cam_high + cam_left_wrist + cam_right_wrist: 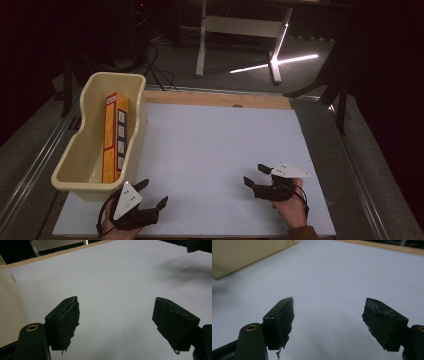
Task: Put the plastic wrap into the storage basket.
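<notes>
Both claws stood wide with nothing between their jaws: the left gripper at seven o'clock on the white table, the right gripper at five. A yellow box lay inside the cream bin at nine o'clock, just beside the left gripper.

Nothing I can read here. The orange box standing in the cream bin has a yellow strip and small printed panels down its side, but the print is too small and blurred to make out.
</notes>
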The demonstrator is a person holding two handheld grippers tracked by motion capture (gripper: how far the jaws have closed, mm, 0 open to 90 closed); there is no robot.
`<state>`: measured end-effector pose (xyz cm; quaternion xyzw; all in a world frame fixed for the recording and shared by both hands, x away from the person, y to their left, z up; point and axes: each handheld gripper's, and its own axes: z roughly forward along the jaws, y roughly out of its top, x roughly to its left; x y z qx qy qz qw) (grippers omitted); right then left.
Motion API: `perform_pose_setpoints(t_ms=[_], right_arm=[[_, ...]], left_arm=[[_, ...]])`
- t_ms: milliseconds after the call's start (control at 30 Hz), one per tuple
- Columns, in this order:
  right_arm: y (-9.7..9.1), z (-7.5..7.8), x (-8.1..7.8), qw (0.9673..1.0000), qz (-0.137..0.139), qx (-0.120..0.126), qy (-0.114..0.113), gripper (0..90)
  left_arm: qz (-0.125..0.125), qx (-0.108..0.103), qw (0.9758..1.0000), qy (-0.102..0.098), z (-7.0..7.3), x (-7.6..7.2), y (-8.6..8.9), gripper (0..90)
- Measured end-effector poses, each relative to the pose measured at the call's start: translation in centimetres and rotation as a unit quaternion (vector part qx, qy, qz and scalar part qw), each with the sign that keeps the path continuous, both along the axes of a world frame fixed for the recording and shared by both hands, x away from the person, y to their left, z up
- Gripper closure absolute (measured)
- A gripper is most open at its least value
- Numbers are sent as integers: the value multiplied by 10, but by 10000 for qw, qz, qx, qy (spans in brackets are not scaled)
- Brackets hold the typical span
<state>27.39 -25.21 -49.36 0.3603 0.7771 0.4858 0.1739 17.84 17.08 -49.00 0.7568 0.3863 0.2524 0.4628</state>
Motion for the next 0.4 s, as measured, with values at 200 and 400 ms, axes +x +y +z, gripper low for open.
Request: perform_pose_setpoints(t_ms=[200, 400], right_arm=[[-23, 8, -15, 9979, -325, -94, -548, 244], [-31, 10, -20, 9967, -383, -210, -690, 250]], left_arm=[[41, 46, 10000, -5, 1, 0, -1, 216], [47, 107, 9999, -8, 0, 0, -3, 216]])
